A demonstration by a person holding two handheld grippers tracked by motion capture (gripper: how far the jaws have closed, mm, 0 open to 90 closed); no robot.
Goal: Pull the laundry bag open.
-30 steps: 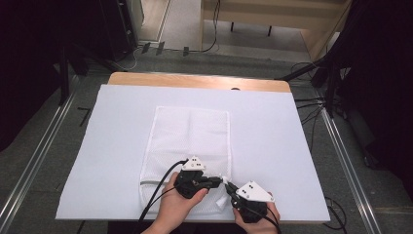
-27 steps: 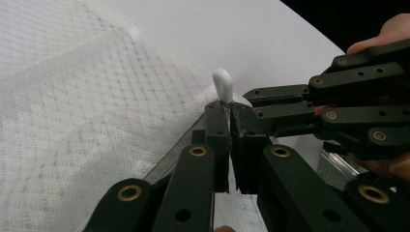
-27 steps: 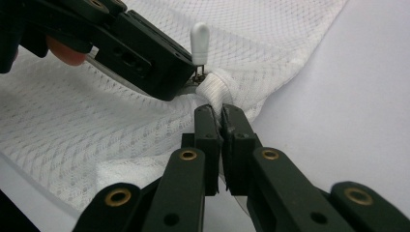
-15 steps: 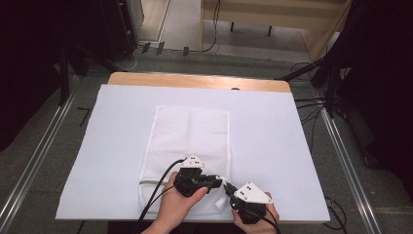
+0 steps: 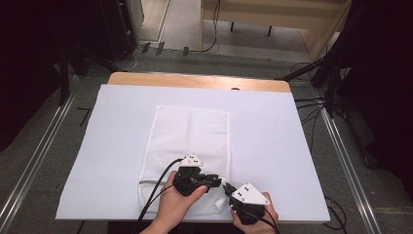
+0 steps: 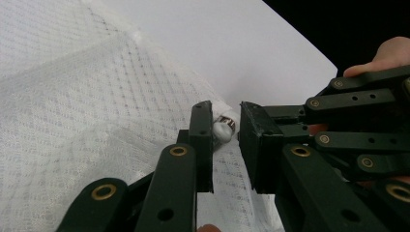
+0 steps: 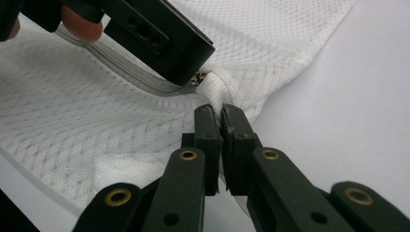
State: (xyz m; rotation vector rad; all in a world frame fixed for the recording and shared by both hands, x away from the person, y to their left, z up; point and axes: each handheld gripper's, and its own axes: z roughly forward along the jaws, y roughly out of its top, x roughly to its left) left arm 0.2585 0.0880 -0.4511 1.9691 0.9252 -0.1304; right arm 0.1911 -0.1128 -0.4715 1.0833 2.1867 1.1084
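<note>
Pinching: right tool (image 7: 221, 113) clamped on mesh bag (image 5: 190, 141) corner
Left tool (image 6: 226, 126): parted around zipper pull (image 6: 223, 128), ungripped
Remaining: likely unzipping, judging from closed bag

White open-weave mesh cloth bag (image 5: 191, 146), small shiny metal zipper pull (image 6: 223, 128), matt black plastic jaws, smooth white table cover (image 5: 282, 131)

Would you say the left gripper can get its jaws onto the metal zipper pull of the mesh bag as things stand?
Probably yes. The left gripper is open with the zipper pull bare in its gap, while the right gripper pinches the mesh bag beside it, clear of the pull.
</note>
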